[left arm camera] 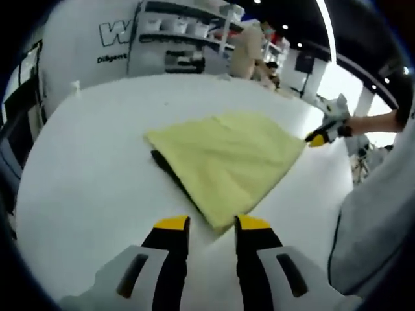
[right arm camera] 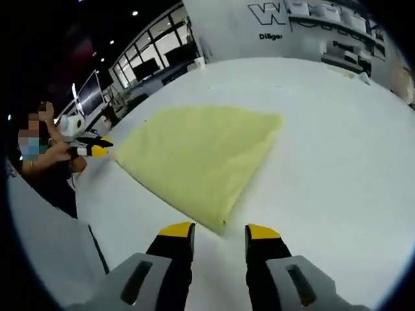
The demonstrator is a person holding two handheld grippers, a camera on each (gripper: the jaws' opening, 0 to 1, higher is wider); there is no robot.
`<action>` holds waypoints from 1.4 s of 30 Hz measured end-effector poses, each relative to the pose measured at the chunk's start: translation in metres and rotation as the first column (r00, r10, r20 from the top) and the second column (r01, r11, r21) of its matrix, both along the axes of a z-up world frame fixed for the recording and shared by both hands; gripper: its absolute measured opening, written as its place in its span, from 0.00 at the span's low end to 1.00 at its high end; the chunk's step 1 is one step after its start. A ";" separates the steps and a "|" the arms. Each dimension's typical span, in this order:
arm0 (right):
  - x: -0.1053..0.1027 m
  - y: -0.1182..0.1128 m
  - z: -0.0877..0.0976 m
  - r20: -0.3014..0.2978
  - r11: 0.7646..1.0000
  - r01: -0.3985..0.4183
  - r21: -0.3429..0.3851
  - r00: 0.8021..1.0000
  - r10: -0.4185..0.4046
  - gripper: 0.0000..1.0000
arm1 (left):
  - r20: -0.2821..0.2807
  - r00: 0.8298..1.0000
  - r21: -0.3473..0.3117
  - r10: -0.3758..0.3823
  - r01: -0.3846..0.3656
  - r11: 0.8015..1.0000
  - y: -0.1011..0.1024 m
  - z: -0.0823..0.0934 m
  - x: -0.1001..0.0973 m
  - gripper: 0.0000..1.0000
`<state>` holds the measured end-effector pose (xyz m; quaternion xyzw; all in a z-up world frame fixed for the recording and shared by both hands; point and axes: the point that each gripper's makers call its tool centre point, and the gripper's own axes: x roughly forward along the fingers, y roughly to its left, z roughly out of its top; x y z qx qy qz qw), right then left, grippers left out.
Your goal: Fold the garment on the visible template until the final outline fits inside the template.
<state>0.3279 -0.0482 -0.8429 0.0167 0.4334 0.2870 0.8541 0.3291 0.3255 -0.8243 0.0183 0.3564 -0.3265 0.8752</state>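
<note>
A yellow garment (left arm camera: pixel 224 162), folded into a rough triangle, lies flat on the white table (left arm camera: pixel 84 181). A dark strip of the template (left arm camera: pixel 167 170) peeks out from under its left edge. My left gripper (left arm camera: pixel 213 224) is open, its yellow-tipped jaws on either side of the garment's near corner. At the garment's far right corner I see the right gripper (left arm camera: pixel 322 135), held by a person's hand. In the right gripper view the garment (right arm camera: pixel 201 152) points one corner at my open right gripper (right arm camera: pixel 219 231), and the left gripper (right arm camera: pixel 91 150) sits by its left corner.
White tabletop (right arm camera: pixel 337 162) spreads widely around the cloth. Behind the table stand a wall with lettering (left arm camera: pixel 117 35), shelves (left arm camera: pixel 181 26) and a person in beige (left arm camera: pixel 246 48). A grey sleeve (left arm camera: pixel 376 214) hangs close on the right.
</note>
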 end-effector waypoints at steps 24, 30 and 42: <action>-0.002 0.009 -0.005 -0.013 0.999 0.047 0.001 0.999 -0.047 0.00 | -0.071 0.997 0.048 -0.029 0.033 0.998 -0.011 -0.016 -0.014 0.00; -0.010 0.008 -0.010 -0.008 0.999 0.033 -0.014 0.999 -0.034 0.00 | -0.084 0.996 0.036 -0.026 0.029 0.999 -0.006 -0.021 -0.023 0.00; -0.039 -0.005 -0.003 0.037 0.992 -0.011 -0.128 0.999 0.016 0.35 | -0.001 0.999 0.100 0.038 -0.037 0.994 -0.001 -0.010 -0.031 0.06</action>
